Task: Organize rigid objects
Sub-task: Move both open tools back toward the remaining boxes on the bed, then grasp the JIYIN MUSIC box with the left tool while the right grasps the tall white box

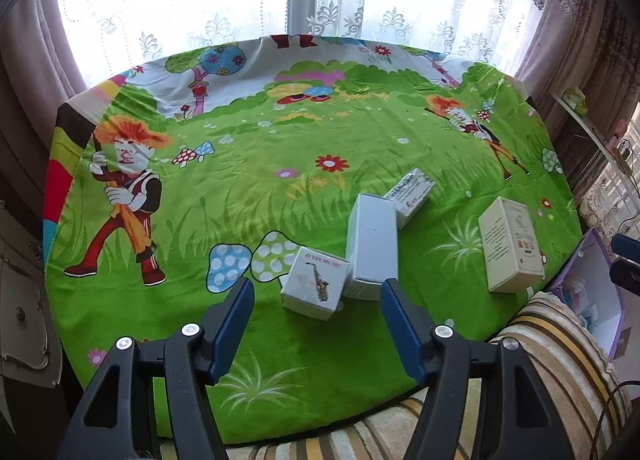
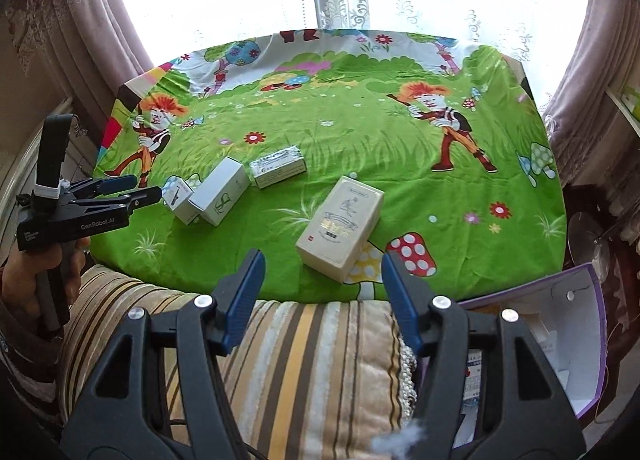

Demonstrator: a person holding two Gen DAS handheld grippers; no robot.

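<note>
Four boxes lie on the green cartoon cloth [image 1: 280, 200]. They are a small white saxophone box [image 1: 314, 284], a tall pale box [image 1: 372, 240], a printed white box [image 1: 410, 192] and a cream box [image 1: 510, 244]. My left gripper [image 1: 317, 282] hovers open just short of the saxophone box, with nothing between its fingers. In the right wrist view the left gripper [image 2: 146, 186] sits just left of the saxophone box [image 2: 182, 198], apart from it. My right gripper [image 2: 323, 260] is open and holds nothing; it hangs over the table's near edge, just short of the cream box [image 2: 340, 226].
A striped cushion [image 2: 300, 360] lies below the table's near edge. An open white box with purple edges [image 2: 576, 320] stands at the right and holds some packets. A hand [image 2: 24, 276] grips the left tool. Curtains and a bright window close off the far side.
</note>
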